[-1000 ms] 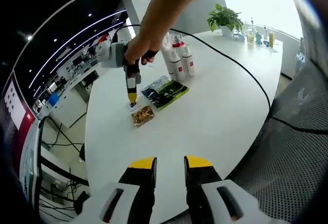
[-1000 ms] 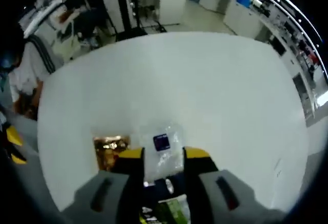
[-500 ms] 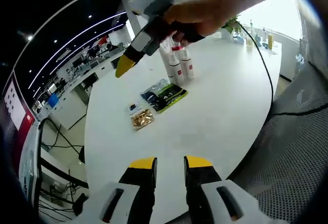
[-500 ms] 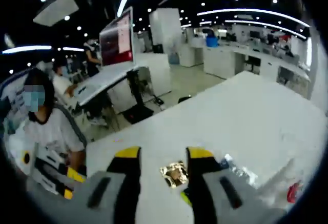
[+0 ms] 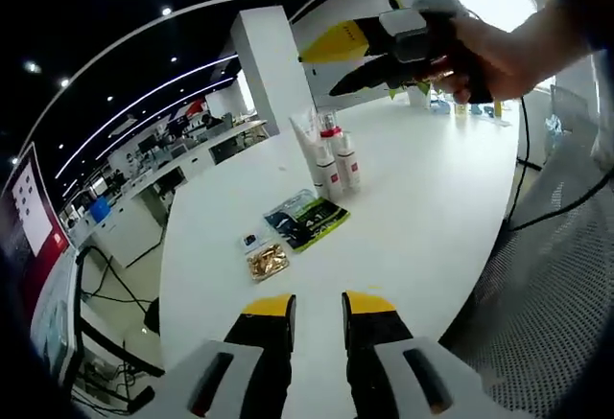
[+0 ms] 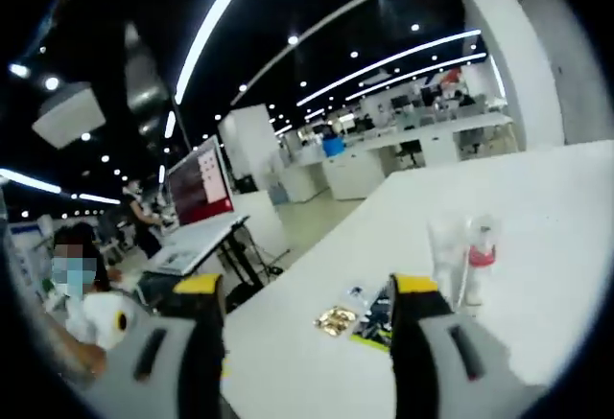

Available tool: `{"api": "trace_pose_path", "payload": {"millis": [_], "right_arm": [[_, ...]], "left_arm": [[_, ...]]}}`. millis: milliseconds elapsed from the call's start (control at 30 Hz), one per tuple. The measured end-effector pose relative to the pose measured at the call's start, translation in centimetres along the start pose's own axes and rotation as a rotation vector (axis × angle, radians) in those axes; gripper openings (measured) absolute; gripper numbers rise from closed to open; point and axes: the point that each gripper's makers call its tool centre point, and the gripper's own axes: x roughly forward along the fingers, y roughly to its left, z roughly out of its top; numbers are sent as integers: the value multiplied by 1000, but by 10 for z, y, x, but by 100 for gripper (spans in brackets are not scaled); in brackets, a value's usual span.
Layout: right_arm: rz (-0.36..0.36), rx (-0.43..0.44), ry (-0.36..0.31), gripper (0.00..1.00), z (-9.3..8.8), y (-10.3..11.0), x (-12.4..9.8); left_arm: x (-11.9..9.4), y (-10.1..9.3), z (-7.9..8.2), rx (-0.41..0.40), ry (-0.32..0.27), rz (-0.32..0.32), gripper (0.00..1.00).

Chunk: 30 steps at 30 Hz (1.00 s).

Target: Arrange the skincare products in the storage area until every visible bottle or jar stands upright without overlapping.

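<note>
Left hand-held gripper (image 5: pixel 317 306) hangs low over the near edge of the white tabletop (image 5: pixel 422 218), jaws slightly apart and empty; ahead of its tips lie a gold sachet (image 5: pixel 267 261), a small clear packet (image 5: pixel 249 241) and a dark green pouch (image 5: pixel 307 220), with the upright white bottles (image 5: pixel 331 155) clustered beyond them. Right hand-held gripper (image 6: pixel 307 290), held by a hand (image 5: pixel 499 50) high above the tabletop, has its jaws wide apart and empty, bottles (image 6: pixel 465 256) and sachets (image 6: pixel 360 315) well ahead between them.
</note>
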Motion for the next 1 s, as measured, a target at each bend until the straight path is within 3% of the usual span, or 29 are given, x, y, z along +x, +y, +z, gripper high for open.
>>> {"api": "trace_pose_path", "payload": {"millis": [233,300,367,433,533,633,667,800,900,933,1000], "right_arm": [[-33,-70,-35,75,-11,6,-57],[-46,-83,-47,75,-16,7,-67],[-119,-179,-118,72,-10,1,-84],[-129,-160,-139,75,-16,4,-94],[-142,-150,-149,86,-24,4,-98],[-120,-146,-77,88,-42,9,-97],[-121,-189,-62,88,-45,10,-97],[-107,-219,-89,88,-42,14,-94],[-126,-228,-76,91,-45,6,-89],[-143,-229,-73,92,-46,2,-87],[-215,-276,-7,99,-56,-14,-86]], "left_arm": [[-9,-4,32,-10,-179,-25,20],[-10,-7,36,-21,-201,-39,20],[-11,-10,41,-63,-228,-62,21],[-12,-11,45,-96,-244,-70,23],[-11,-9,50,-123,-277,-64,36],[-17,-14,71,-133,-404,-99,57],[-18,-15,73,-189,-413,-102,66],[-13,-6,66,-295,-379,-88,84],[-12,-5,65,-299,-380,-81,96],[-12,-6,65,-297,-378,-78,100],[-9,-6,63,-296,-365,-75,100]]}}
